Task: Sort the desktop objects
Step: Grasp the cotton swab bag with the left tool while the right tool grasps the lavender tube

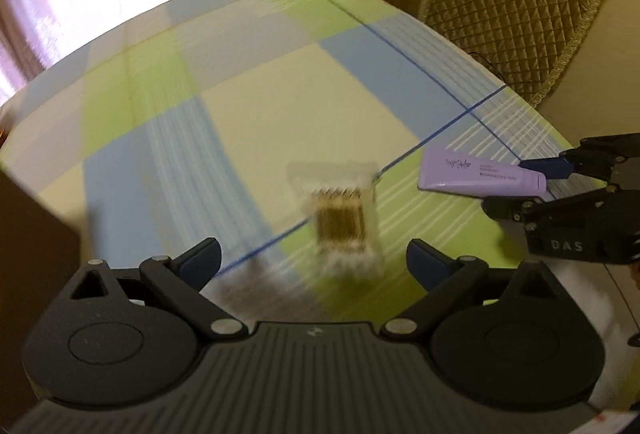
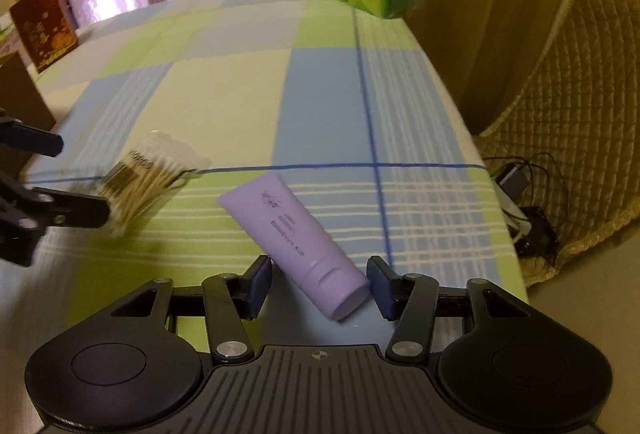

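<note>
Cotton swabs in a clear box (image 1: 343,222) are lying on the checked tabletop (image 1: 248,106) before the wide-open left gripper (image 1: 314,261). Right gripper (image 2: 320,286) is sitting open around the purple tube's (image 2: 296,234) cap end.

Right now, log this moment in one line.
left gripper: open, nearing cotton swab box | right gripper: open, straddling purple tube cap

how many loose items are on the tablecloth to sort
2: the swab box by the left hand-held gripper, the purple tube between the right hand-held gripper fingers. Others may be off-frame.
</note>
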